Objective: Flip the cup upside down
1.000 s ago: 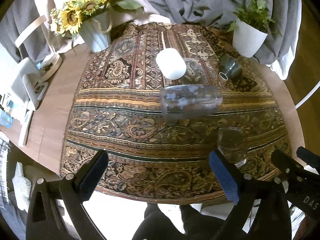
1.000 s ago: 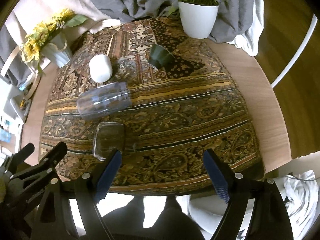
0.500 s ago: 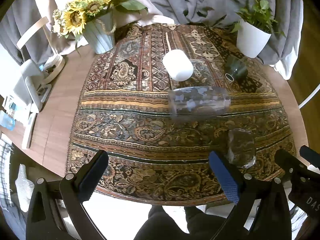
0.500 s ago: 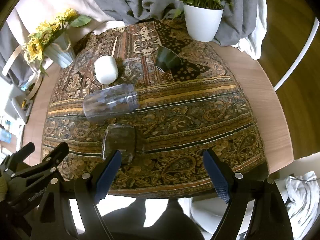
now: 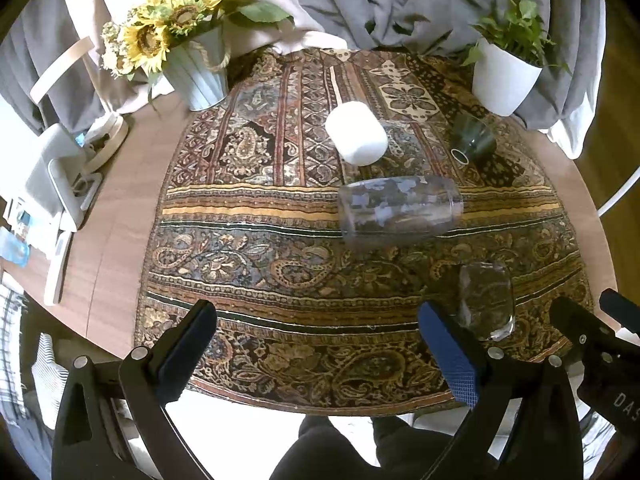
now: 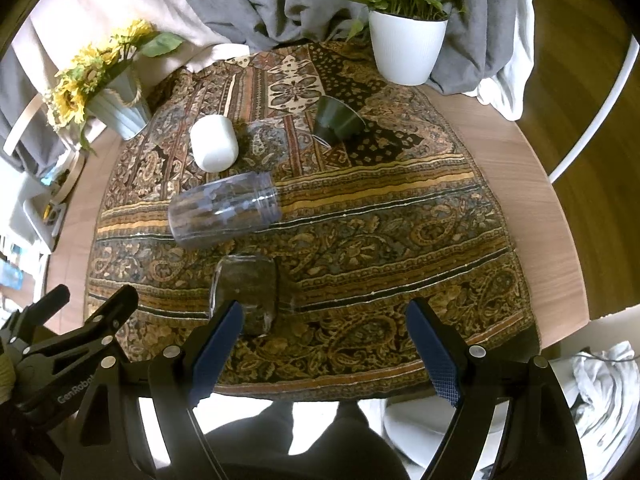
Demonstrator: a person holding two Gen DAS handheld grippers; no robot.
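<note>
Several cups lie on their sides on a paisley cloth (image 5: 256,264). A small clear glass (image 5: 486,300) lies nearest, just beyond my left gripper's right finger; in the right wrist view the same glass (image 6: 246,292) lies by my right gripper's left finger. A tall clear tumbler (image 5: 400,210) (image 6: 224,208) lies across the middle. A white cup (image 5: 358,134) (image 6: 214,142) and a dark green cup (image 5: 472,140) (image 6: 338,118) lie farther back. My left gripper (image 5: 320,344) and right gripper (image 6: 326,344) are both open and empty above the near table edge.
A sunflower pot (image 5: 200,76) stands back left and a white plant pot (image 5: 506,80) back right. A round wooden table (image 6: 532,208) shows around the cloth. White devices (image 5: 56,176) sit at the left edge. Grey fabric (image 5: 400,0) drapes behind.
Both grippers have moved a little forward and up over the table, so the cups sit lower and nearer in view. Nothing was grasped; jaws stayed open.
</note>
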